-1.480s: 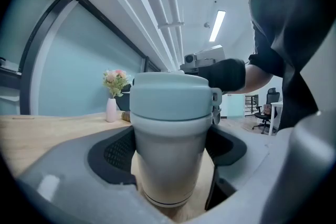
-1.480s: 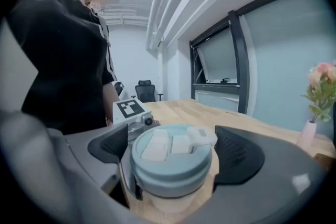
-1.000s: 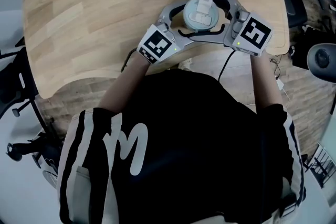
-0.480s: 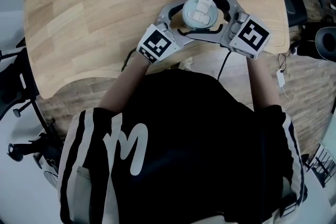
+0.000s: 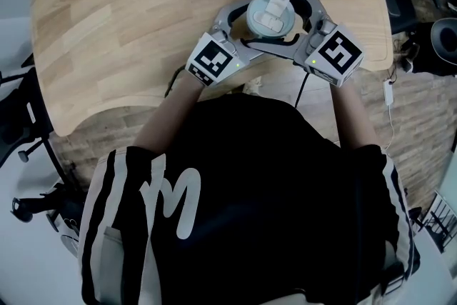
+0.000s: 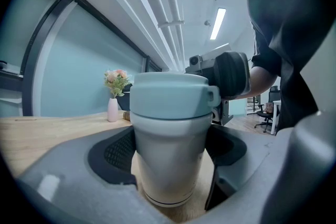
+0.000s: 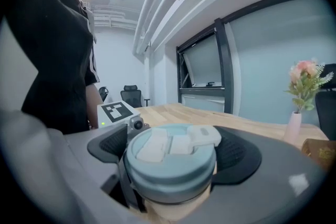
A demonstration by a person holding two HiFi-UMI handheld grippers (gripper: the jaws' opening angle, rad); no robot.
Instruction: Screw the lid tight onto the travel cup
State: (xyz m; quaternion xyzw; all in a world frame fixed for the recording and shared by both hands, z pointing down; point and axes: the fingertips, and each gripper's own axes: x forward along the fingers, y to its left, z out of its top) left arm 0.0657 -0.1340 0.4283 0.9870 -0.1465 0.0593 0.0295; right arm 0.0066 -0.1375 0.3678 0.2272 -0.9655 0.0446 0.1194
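Where the cup stands: travel cup (image 6: 169, 165) upright on the worktop (image 5: 128, 25), long axis vertical.
Left hand-held gripper (image 6: 173, 152): clamped round the cup's body, below its lid.
Right hand-held gripper (image 7: 173, 168): closed on the lid (image 7: 170, 147) atop the cup; the twisting looks to be its job.

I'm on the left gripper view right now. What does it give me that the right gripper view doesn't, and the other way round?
Only the left gripper view: the travel cup seen side-on, its pale body down to its base on the table, with the left gripper jaws closed on its sides.
Only the right gripper view: the top of the lid with its flip cap, the right gripper jaws clamped on the lid's rim, and the left gripper's marker cube.
Both: the lid, the wooden table and the vase of flowers.
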